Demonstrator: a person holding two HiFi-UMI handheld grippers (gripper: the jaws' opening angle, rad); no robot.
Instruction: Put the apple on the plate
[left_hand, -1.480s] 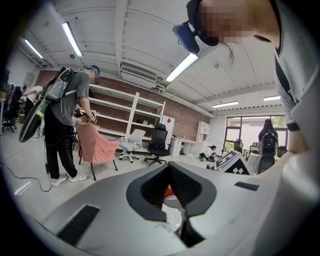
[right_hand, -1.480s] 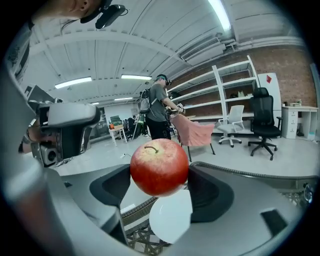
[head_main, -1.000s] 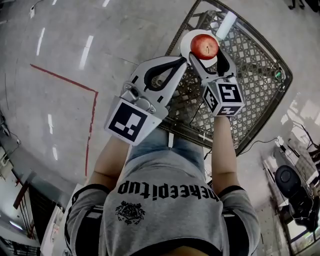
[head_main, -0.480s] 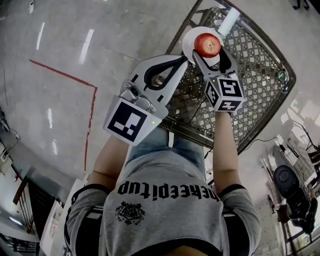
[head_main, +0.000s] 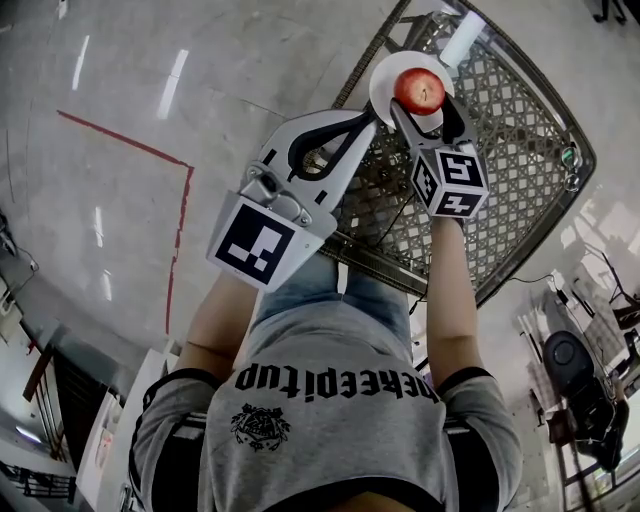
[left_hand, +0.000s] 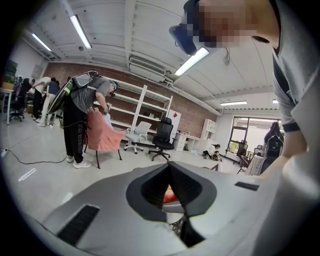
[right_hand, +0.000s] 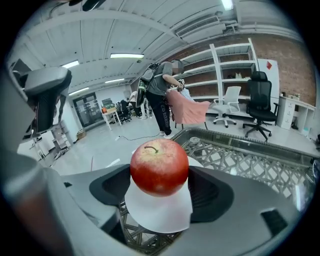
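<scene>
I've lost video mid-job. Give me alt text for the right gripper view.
A red apple is gripped between the jaws of the right gripper, directly above a white plate on a metal lattice table. Behind is an open workshop with office chairs, shelves and a person bending over a pink cloth.

The left gripper has its two grey jaws touching at the tips, with a dark hole below them. Through the hole peeks a bit of the red apple and the white plate. Far behind, a person bends over a pink cloth near a black chair and white shelves.
</scene>
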